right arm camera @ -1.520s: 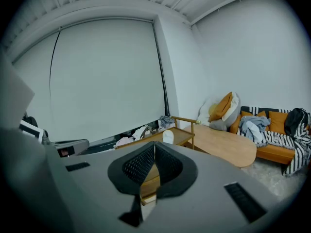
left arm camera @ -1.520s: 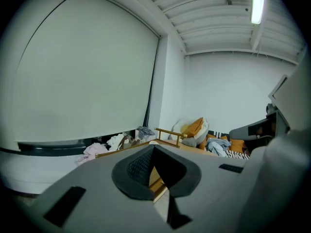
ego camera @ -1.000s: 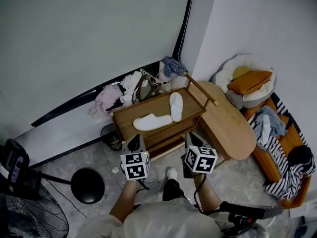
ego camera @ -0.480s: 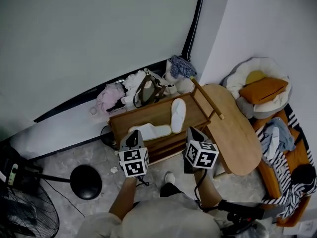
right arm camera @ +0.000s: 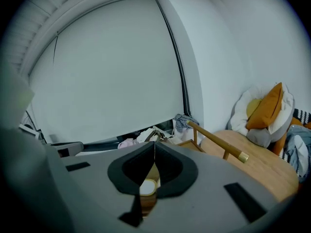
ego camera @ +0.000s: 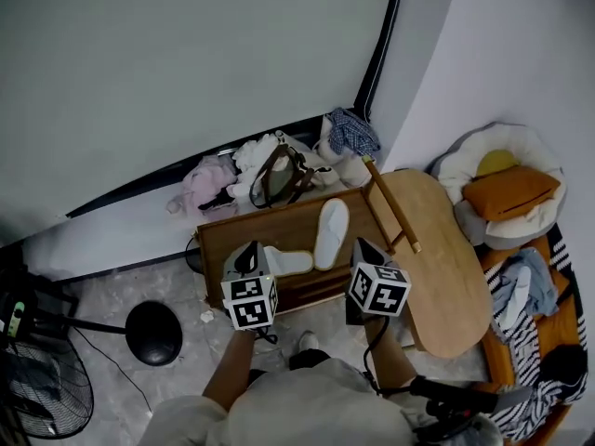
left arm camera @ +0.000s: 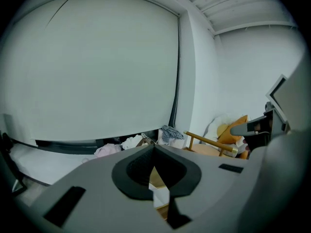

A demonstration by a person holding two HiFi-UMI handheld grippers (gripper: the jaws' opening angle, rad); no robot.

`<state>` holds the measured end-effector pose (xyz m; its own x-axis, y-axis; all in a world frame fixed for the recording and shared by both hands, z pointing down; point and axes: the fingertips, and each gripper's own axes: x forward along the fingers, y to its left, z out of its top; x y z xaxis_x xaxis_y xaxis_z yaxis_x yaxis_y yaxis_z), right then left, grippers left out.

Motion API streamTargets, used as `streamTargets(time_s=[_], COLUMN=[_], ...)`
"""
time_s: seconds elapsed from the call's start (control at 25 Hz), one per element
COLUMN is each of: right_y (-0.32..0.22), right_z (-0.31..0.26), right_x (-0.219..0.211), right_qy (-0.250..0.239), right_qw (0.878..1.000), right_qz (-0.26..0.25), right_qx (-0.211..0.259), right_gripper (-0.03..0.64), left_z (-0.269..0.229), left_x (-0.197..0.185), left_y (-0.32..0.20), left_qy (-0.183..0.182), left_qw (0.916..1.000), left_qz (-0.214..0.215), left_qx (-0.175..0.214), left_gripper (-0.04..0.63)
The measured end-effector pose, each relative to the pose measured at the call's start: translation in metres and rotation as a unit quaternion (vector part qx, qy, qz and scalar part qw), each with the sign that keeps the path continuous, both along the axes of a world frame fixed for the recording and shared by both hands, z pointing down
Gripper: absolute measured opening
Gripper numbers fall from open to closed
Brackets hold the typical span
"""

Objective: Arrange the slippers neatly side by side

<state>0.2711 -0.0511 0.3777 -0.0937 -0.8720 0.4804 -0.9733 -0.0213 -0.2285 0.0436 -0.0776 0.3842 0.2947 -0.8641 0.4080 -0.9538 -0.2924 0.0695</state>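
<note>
Slippers [ego camera: 330, 233]: white pair on top of wooden rack [ego camera: 216, 242], not yet side by side. One lengthwise; crosswise slipper [ego camera: 290, 262] by its heel, partly behind left gripper [ego camera: 247, 251]. Left gripper clenched tip to tip, nothing between the jaws. Right gripper [ego camera: 365, 247] likewise closed and empty, at the rack's near edge. Round wooden table [ego camera: 451, 277] just right of rack; clothes heap [ego camera: 274, 167] behind it.

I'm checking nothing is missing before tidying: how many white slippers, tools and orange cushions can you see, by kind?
White slippers: 2
Tools: 2 (left tool, right tool)
Orange cushion: 1
Total: 5
</note>
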Motion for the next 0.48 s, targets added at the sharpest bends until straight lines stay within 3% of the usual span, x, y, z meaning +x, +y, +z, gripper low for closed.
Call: streamTargets(time_s=[0.24, 0.48], right_y=[-0.032, -0.047], right_z=[0.016, 0.041], right_x=[0.004, -0.03], right_qy=[-0.008, -0.005], right_qw=[0.999, 0.997], right_qz=[-0.029, -0.065], right_qx=[-0.017, -0.049], right_gripper=[0.034, 0.034], left_z=[0.013, 0.047], left_x=[-0.001, -0.04], left_y=[-0.01, -0.002], left_qy=[-0.013, -0.013], left_qw=[0.9992, 0.9955], left_qz=[-0.034, -0.073], left_qx=[-0.016, -0.059], left_gripper=[0.003, 0.003])
